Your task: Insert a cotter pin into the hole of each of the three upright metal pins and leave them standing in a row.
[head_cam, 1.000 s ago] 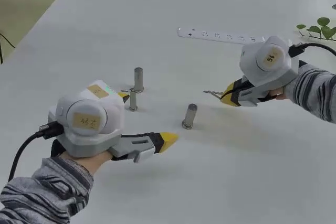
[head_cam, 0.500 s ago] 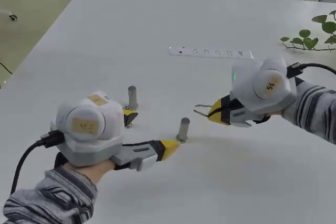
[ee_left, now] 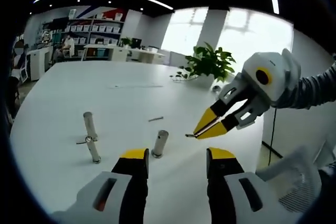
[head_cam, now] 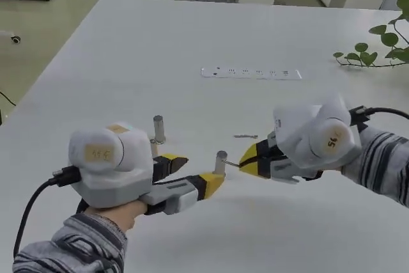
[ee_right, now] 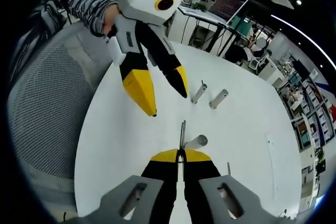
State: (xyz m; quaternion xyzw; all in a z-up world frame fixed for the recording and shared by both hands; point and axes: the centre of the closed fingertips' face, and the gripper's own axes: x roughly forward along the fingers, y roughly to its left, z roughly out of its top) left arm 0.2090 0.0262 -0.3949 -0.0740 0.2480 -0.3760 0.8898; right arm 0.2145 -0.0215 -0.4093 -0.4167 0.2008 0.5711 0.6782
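Three upright metal pins stand on the white table (head_cam: pixel 128 62). The nearest pin (head_cam: pixel 220 161) (ee_left: pixel 159 143) (ee_right: pixel 197 142) is bare. The middle pin (ee_left: pixel 93 149) carries a cotter pin through its hole. The far pin (head_cam: pixel 158 129) (ee_left: pixel 89 125) is bare. My right gripper (head_cam: pixel 246 156) (ee_right: pixel 181 156) is shut on a cotter pin (ee_right: pixel 182 132) (ee_left: pixel 190 136), whose tip hovers just right of the nearest pin's top. My left gripper (head_cam: pixel 195 171) (ee_left: pixel 176 156) is open, its jaws either side of the nearest pin's base without touching. A loose cotter pin (head_cam: pixel 245 136) (ee_left: pixel 155 119) lies behind.
A white power strip (head_cam: pixel 250 73) lies further back on the table. A green plant (head_cam: pixel 367 55) trails in at the far right edge. Beyond the table's near side stands a mesh chair (ee_right: pixel 47 108).
My right gripper has carried the cotter pin left and down to the nearest pin. My left gripper has slid right toward that pin's base. The head camera has tilted up.
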